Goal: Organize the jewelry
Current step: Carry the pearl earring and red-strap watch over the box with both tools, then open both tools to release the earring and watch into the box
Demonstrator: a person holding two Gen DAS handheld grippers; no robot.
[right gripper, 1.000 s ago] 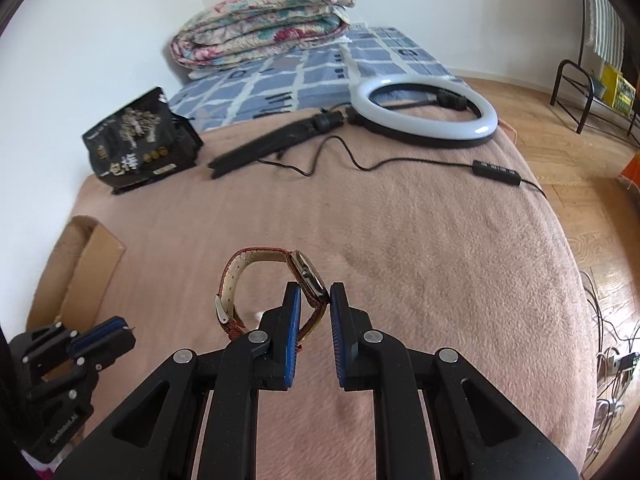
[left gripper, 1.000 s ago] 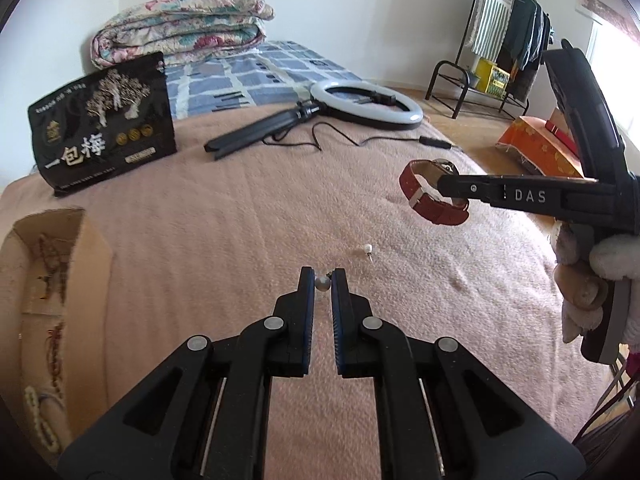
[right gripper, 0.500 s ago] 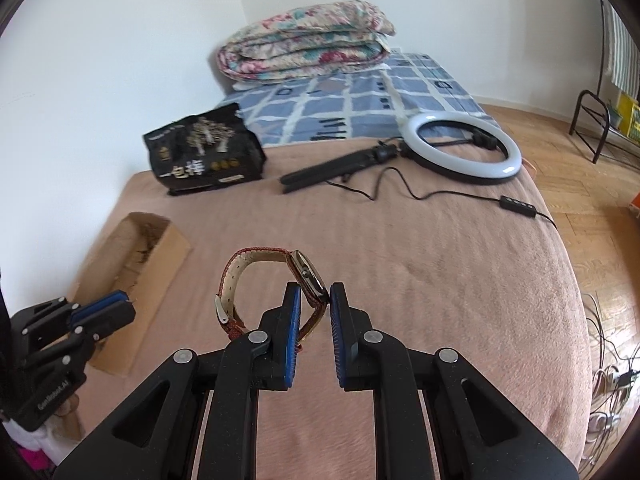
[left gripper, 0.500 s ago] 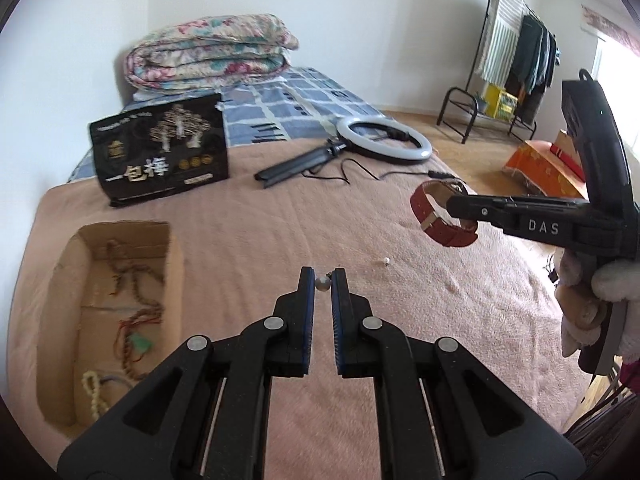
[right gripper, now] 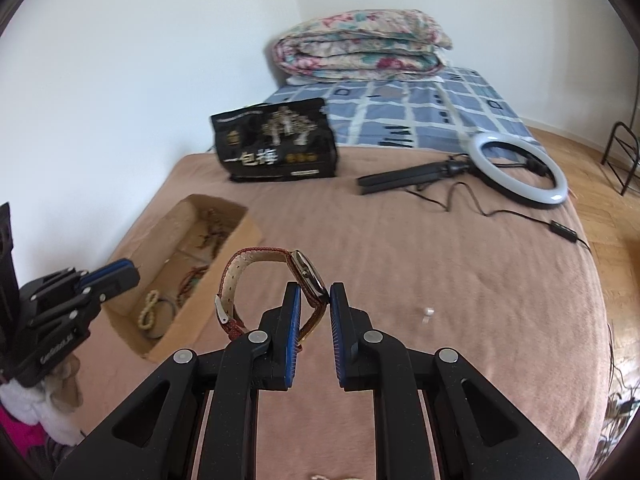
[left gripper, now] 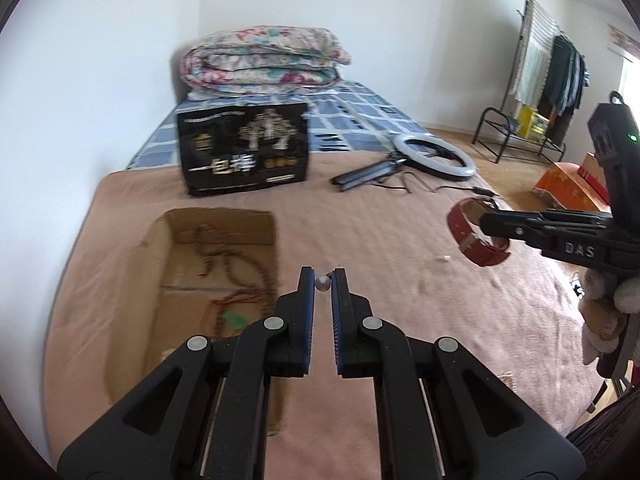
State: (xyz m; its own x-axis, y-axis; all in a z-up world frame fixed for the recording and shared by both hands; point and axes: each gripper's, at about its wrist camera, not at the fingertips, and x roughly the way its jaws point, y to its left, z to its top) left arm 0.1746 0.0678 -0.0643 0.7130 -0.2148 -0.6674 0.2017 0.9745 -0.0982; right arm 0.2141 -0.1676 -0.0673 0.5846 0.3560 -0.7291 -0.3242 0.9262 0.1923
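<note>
- Left black two-finger tool [left gripper: 323, 278], nearly closed, pinching a small round white pearl bead [left gripper: 322, 283] at the fingertips, raised above the pink-brown blanket [left gripper: 380, 240] covering the bed.
- Right black two-finger tool [right gripper: 314, 294], also narrowly closed, gripping a red leather-strap wristwatch with a square metal case [right gripper: 272, 280] by the strap just below the case; strap loop arching to the left, buckle end hanging free, held off the bed.
- In the left wrist view, same watch [left gripper: 478, 236] seen at the tip of the right tool [left gripper: 490, 222], high over the right side of the bed; white-gloved hand [left gripper: 608, 320] on its handle.
- Tiny pale earring-like piece [right gripper: 427, 314] lying alone on the blanket, near the bed's right side, apart from everything else.
- Open brown cardboard box [left gripper: 160, 240] near the bed's left edge, just left of the left tool; inside, dark bead strings [left gripper: 224, 256], a red cord with a green piece [left gripper: 234, 320], and in the right wrist view a cream bead loop [right gripper: 148, 314].
- Black glossy snack bag with gold and white print [left gripper: 245, 152] upright beyond the box, toward the far end of the blanket.
- White ring light on a folded black tripod [right gripper: 516, 168] lying toward the far right corner, black cable [right gripper: 500, 212] trailing to the right edge.
- Blue checked sheet [right gripper: 400, 116] past the blanket, with a folded floral quilt [right gripper: 360, 46] at the far end against the wall.
</note>
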